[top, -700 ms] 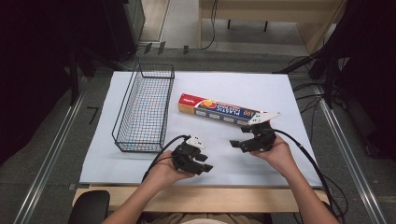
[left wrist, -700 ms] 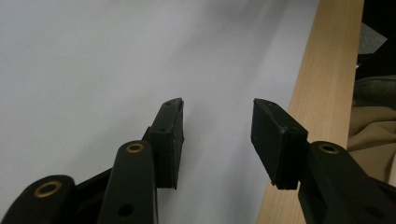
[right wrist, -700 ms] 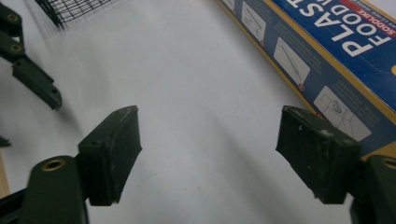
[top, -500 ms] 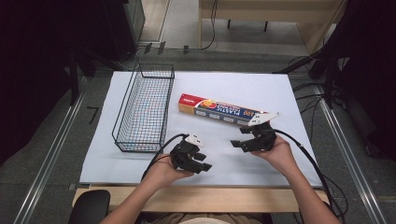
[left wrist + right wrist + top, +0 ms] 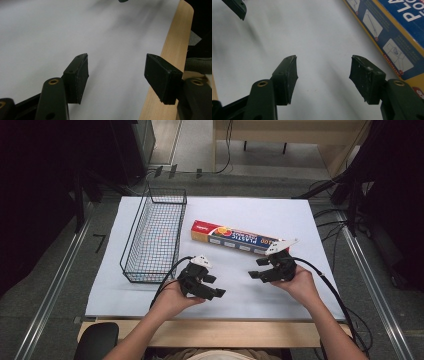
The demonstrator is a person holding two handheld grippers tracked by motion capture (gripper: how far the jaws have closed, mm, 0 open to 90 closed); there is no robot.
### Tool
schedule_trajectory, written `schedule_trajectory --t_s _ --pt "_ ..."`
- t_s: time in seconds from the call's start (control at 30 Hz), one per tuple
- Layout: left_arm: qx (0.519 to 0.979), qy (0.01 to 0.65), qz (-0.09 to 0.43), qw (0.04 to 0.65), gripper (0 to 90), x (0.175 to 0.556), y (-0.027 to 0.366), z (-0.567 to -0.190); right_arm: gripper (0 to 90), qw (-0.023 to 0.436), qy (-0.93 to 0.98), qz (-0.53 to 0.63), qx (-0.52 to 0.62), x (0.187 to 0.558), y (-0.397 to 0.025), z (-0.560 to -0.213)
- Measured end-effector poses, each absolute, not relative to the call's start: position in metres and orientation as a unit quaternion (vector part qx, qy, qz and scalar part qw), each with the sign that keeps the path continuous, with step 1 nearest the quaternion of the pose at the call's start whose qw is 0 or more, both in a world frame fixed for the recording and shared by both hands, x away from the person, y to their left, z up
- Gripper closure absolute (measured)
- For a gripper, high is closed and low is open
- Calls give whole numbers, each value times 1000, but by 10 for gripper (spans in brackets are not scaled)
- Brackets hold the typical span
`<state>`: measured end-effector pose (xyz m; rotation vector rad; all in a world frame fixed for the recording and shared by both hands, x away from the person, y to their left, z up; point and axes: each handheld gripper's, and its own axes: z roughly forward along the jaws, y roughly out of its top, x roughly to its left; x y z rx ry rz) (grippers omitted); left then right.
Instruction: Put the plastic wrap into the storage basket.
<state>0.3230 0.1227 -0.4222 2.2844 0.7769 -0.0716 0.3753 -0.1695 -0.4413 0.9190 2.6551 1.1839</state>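
A long plastic-wrap box, blue and yellow with a red end, lies flat on the white sheet, right of a black wire basket. In front of the box a person's hands hold both grippers low over the sheet, jaws pointing toward each other. My left gripper is open with nothing between its jaws; in its own view only white sheet lies between them. My right gripper is open too, just in front of the box's right end. Its own view has the box at the upper right, apart from the jaws.
The wire basket holds nothing and stands lengthwise at the sheet's left side. The wooden table edge runs close beside my left gripper. A jaw of the other gripper shows at the top left of the right gripper view. Cables trail from both grippers toward the person.
My left gripper has edged slightly forward and the right one has barely shifted. Both stay open, and the box and basket have not moved.
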Motion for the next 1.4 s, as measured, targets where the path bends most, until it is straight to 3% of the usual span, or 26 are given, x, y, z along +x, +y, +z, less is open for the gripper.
schedule_trajectory --t_s 0.47,1.4 --pt "887 293 -16 356 369 320 133 -420 405 58 875 378 295 374 -169 -439" --pt "889 289 -8 355 352 322 134 -419 398 36 876 380 295 371 -167 -436"
